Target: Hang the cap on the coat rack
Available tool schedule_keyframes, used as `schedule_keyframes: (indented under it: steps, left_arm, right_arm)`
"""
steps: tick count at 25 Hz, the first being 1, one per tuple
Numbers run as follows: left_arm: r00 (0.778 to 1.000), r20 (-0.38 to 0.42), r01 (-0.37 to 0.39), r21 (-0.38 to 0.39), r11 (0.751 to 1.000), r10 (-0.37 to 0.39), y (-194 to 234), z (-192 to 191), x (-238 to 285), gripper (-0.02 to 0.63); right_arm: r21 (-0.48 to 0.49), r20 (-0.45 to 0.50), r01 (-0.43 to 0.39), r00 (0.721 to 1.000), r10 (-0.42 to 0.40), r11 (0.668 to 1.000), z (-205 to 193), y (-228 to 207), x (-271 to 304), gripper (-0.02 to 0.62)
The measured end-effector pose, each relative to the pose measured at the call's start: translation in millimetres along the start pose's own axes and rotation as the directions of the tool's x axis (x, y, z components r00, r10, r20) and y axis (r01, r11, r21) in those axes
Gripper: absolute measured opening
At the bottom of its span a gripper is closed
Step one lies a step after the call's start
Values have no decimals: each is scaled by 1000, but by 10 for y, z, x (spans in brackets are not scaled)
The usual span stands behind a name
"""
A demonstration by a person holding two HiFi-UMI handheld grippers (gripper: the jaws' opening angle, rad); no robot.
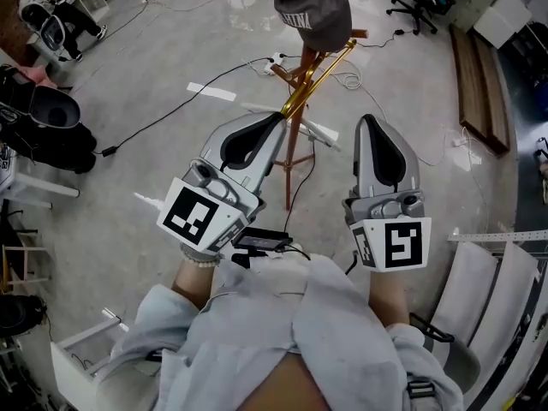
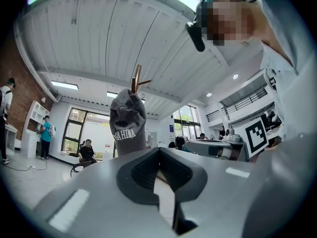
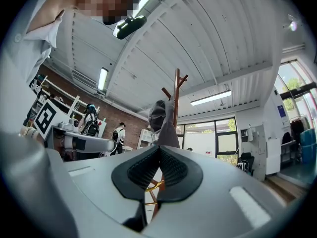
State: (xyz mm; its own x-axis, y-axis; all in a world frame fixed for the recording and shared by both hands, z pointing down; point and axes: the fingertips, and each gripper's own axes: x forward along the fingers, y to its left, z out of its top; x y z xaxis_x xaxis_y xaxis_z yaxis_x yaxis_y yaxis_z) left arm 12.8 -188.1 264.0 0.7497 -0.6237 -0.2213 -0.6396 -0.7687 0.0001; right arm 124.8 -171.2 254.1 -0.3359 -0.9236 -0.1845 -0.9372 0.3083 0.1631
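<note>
Down on the floor (image 1: 154, 50): a black cable (image 1: 175, 105) is snaking across the pale surface toward a white power strip (image 1: 276, 62). Wooden planks (image 1: 479, 84) are lying along the right side.
Person (image 1: 282, 341): light sleeves are filling the bottom of the head view. Both forearms are reaching forward, side by side.
Rack (image 1: 294, 148): it is standing upright on the floor just ahead of the person. A gold rod (image 1: 321, 77) is slanting across its wooden pole.
Left tongs (image 1: 276, 120): they are being held low in front of the body with the tip pointing toward the rack. The two jaws are pressing together, clenched on nothing, as the left gripper view is showing.
Right tongs (image 1: 366, 120): they are being held level with the other pair, just right of the rack's pole. The jaws are pressing fully together with nothing between them.
Cap (image 1: 310, 11): grey with white lettering, it is hanging over the top of the rack and draping down the pole. In both gripper views the wooden peg tips are poking out above it. Neither the left tongs nor the right tongs are touching it.
</note>
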Motion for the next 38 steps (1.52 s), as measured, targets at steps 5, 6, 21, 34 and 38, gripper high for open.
schedule_keyframes:
  steps: [5, 6, 21, 34, 38]
  left_arm:
    - [1000, -1, -12, 8, 1000, 12, 20, 11, -18, 3]
    - [1000, -2, -11, 9, 1000, 11, 20, 8, -17, 3]
    - [1000, -19, -7, -9, 1000, 7, 16, -76, -36, 3]
    - [1000, -16, -6, -23, 1000, 6, -6, -80, -21, 3]
    - [1000, -18, -3, -25, 1000, 3, -17, -75, -12, 3]
  right_arm:
    - [24, -21, 1, 1000, 0, 1000, -66, -13, -10, 8]
    - [29, -24, 4, 1000, -4, 1000, -82, -24, -16, 8]
    - [2, -36, -21, 999, 21, 1000, -72, 50, -10, 8]
    - [6, -48, -21, 999, 21, 1000, -117, 27, -44, 8]
    - [9, -49, -19, 999, 20, 1000, -113, 24, -44, 8]
